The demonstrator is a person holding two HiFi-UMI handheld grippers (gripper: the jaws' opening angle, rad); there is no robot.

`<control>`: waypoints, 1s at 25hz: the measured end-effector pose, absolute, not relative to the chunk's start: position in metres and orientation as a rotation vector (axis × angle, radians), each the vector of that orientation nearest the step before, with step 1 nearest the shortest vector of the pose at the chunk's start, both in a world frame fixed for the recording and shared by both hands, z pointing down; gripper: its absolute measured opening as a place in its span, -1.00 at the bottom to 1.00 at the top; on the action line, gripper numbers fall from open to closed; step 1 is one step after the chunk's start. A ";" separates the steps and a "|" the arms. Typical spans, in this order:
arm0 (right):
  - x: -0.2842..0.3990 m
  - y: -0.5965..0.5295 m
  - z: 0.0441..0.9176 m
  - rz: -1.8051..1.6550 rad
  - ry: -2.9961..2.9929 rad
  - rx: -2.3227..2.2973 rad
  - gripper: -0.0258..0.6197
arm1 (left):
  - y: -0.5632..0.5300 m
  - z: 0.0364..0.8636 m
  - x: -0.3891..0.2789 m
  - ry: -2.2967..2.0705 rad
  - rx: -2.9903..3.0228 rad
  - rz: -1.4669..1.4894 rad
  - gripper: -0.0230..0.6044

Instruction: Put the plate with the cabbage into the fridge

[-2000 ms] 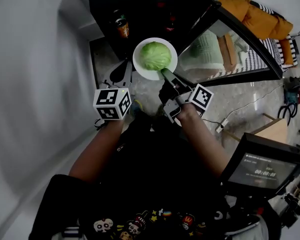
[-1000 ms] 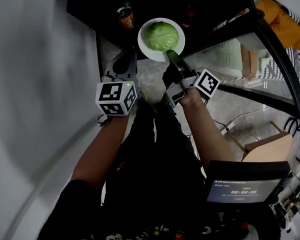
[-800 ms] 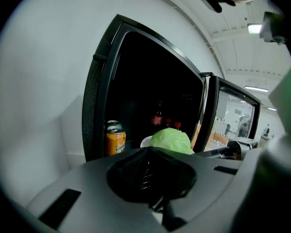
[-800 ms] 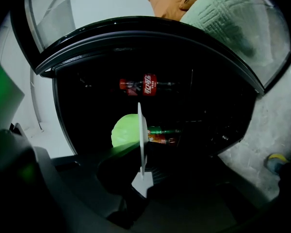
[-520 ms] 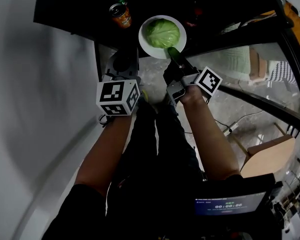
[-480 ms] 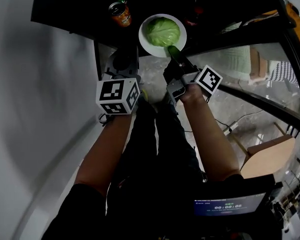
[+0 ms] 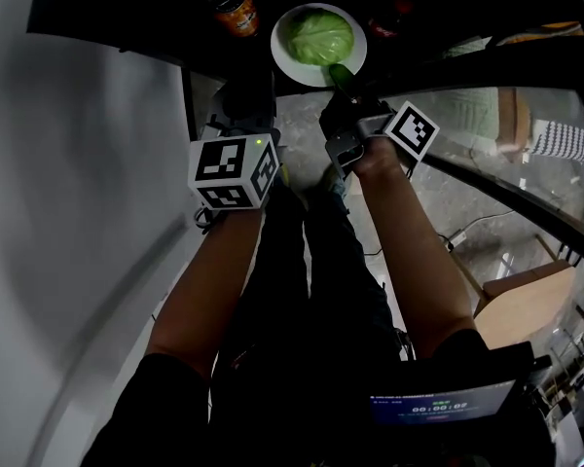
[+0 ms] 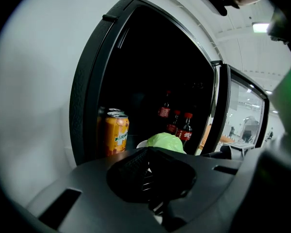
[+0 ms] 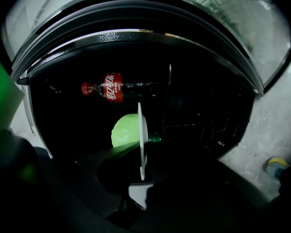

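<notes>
Dark hides the shelves of the fridge (image 8: 89, 91), yet the white plate (image 7: 290, 61) with the cabbage (image 7: 321, 35) hangs at its mouth — rim pinched by the right gripper (image 7: 343, 78), left gripper (image 7: 245, 100) closed on nothing — right of an orange Mirinda can (image 8: 116, 132).

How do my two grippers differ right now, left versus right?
The right gripper is shut on the plate at its rim, carrying the cabbage; the left gripper has its jaws together on nothing. In the head view the right gripper touches the plate, while the left gripper sits apart from it, to its left, below the orange can. Both point into the open fridge.
</notes>
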State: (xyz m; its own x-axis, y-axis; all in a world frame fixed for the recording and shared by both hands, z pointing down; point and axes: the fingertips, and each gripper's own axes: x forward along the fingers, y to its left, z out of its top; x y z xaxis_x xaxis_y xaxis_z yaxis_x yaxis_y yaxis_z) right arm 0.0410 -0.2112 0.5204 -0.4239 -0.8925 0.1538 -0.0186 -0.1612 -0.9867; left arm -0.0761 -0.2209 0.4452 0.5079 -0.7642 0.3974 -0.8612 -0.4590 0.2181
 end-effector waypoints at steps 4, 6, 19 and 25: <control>0.033 -0.219 0.525 -1.664 1.426 -1.081 -0.84 | -0.226 0.452 -0.084 -1.353 2.354 0.332 -0.92; 0.033 -0.222 0.528 -1.667 1.421 -1.089 -0.84 | -0.228 0.453 -0.084 -1.354 2.350 0.331 -0.92; 0.033 -0.233 0.536 -1.687 1.387 -1.132 -0.84 | -0.232 0.461 -0.084 -1.353 2.333 0.337 -0.92; 0.031 -0.232 0.537 -1.703 1.373 -1.152 -0.83 | -0.235 0.463 -0.087 -1.362 2.324 0.331 -0.92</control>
State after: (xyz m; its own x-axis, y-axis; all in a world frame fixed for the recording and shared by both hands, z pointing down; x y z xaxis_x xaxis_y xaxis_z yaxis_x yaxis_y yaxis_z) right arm 0.0305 -0.2322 0.5367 -0.3967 -0.8891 0.2285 -0.0344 -0.2343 -0.9715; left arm -0.0869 -0.2351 0.4631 0.4906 -0.7702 0.4077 -0.8714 -0.4291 0.2379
